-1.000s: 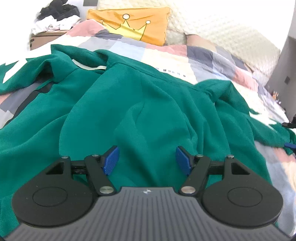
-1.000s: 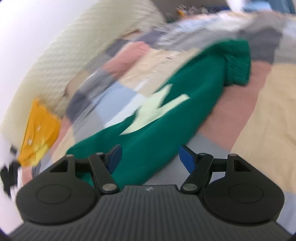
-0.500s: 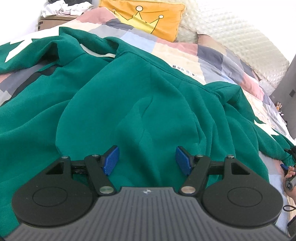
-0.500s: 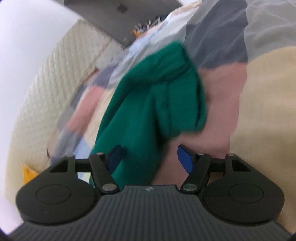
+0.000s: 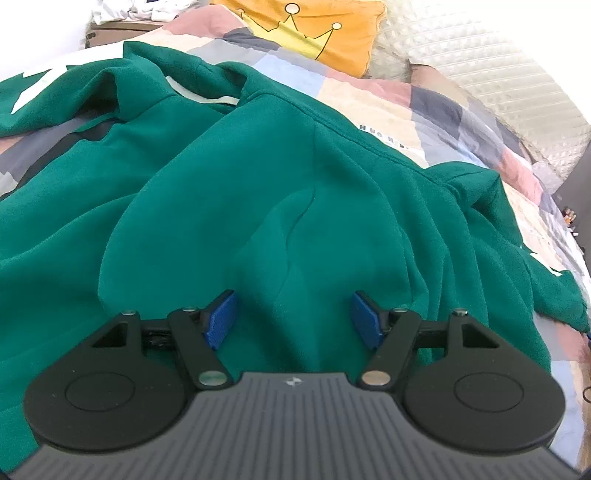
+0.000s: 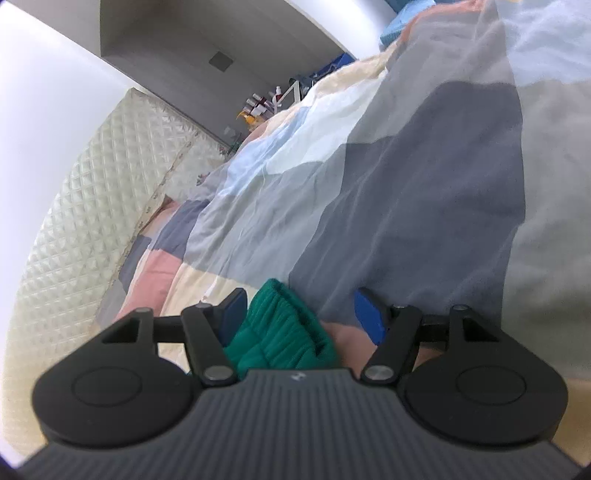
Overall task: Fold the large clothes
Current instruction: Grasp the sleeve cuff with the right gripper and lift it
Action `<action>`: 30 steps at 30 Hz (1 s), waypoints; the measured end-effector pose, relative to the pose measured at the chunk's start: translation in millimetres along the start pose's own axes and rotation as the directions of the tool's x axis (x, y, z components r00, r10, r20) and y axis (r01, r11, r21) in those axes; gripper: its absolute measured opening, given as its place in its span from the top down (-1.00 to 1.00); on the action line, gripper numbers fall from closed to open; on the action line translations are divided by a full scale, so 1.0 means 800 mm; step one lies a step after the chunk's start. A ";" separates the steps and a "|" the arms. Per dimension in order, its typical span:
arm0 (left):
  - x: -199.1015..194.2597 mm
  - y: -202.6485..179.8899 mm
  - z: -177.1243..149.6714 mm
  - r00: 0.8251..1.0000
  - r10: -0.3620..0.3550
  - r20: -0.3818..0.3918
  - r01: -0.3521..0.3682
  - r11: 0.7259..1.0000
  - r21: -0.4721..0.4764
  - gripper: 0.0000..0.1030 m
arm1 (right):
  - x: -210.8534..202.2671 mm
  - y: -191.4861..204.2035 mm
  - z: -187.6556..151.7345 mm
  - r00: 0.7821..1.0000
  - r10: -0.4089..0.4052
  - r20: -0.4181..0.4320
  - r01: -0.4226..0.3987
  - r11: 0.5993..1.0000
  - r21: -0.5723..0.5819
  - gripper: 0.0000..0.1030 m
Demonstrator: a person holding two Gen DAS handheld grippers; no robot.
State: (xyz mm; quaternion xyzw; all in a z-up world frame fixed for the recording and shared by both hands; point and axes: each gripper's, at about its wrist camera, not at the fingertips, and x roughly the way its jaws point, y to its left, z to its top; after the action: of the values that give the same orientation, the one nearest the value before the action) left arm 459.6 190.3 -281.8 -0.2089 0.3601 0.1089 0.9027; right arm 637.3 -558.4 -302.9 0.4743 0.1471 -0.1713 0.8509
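R gripper (image 6: 299,314) low, splayed astride cuff (image 6: 280,332)

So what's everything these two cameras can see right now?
Sweatshirt: one, green with pale markings, spread over the bed.
Ribbed cuff: one, green, between the right gripper's fingers.
Quilt: one, pastel patchwork, covering the bed.
Pillow: one, orange with crown, far end.
Headboard: one, cream quilted, behind the bed.
Clothes heap: white, far left corner.
Bottles: several, small, far shelf.
Left gripper: black, blue pads, open.
Right gripper: same, open.
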 end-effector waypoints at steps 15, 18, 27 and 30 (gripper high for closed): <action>0.001 -0.004 -0.004 0.998 0.057 -0.002 -0.057 0.998 0.030 -0.43 | -0.004 0.008 -0.061 0.992 0.079 -0.103 -0.069 0.992 0.101 -0.32; 0.004 -0.004 -0.003 0.998 0.063 -0.003 -0.063 0.997 0.033 -0.43 | 0.018 0.014 -0.057 0.993 0.074 -0.096 -0.066 0.994 0.082 -0.32; 0.015 -0.016 0.001 0.991 0.128 -0.025 -0.125 0.986 0.111 -0.47 | 0.047 0.039 -0.049 1.000 -0.008 -0.006 0.007 0.997 -0.083 0.45; 0.017 -0.010 0.008 0.991 0.127 -0.051 -0.121 0.988 0.098 -0.47 | 0.035 0.061 -0.036 1.000 0.017 0.023 -0.014 0.992 -0.125 0.48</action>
State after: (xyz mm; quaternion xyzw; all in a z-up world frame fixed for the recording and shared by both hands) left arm 475.7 186.5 -284.7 -0.1462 0.4028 0.1417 0.8924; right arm 680.5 -513.9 -292.4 0.4191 0.1436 -0.1609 0.8819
